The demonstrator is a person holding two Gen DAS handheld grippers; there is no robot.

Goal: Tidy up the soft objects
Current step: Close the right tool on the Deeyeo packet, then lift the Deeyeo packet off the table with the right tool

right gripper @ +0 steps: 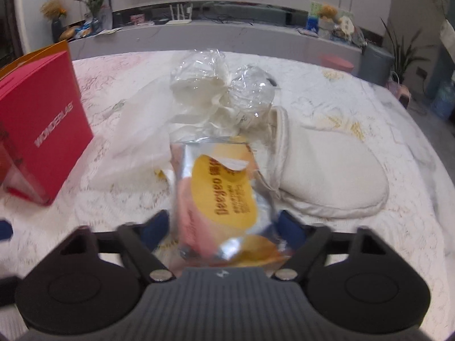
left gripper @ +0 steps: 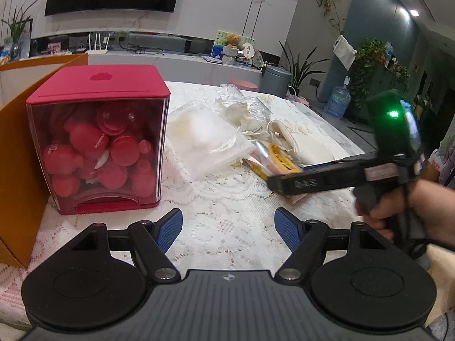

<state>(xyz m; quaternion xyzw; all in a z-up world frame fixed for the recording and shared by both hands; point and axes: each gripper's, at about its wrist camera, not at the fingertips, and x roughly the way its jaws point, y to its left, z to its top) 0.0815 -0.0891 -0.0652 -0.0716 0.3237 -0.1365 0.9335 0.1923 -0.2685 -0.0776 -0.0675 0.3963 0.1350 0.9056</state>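
The right gripper [right gripper: 221,224] has its blue fingers [right gripper: 290,228] either side of the silver-and-yellow foil snack packet [right gripper: 219,190] on the lace-covered worktop [left gripper: 227,216], pad contact blurred beyond telling, apparently to lift it, while the left gripper [left gripper: 228,228] waits wide open, empty.

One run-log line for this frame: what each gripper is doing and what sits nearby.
left gripper: open, empty, over lace tablecloth | right gripper: around yellow-labelled foil packet, grip unclear | nearby: red box, white slipper
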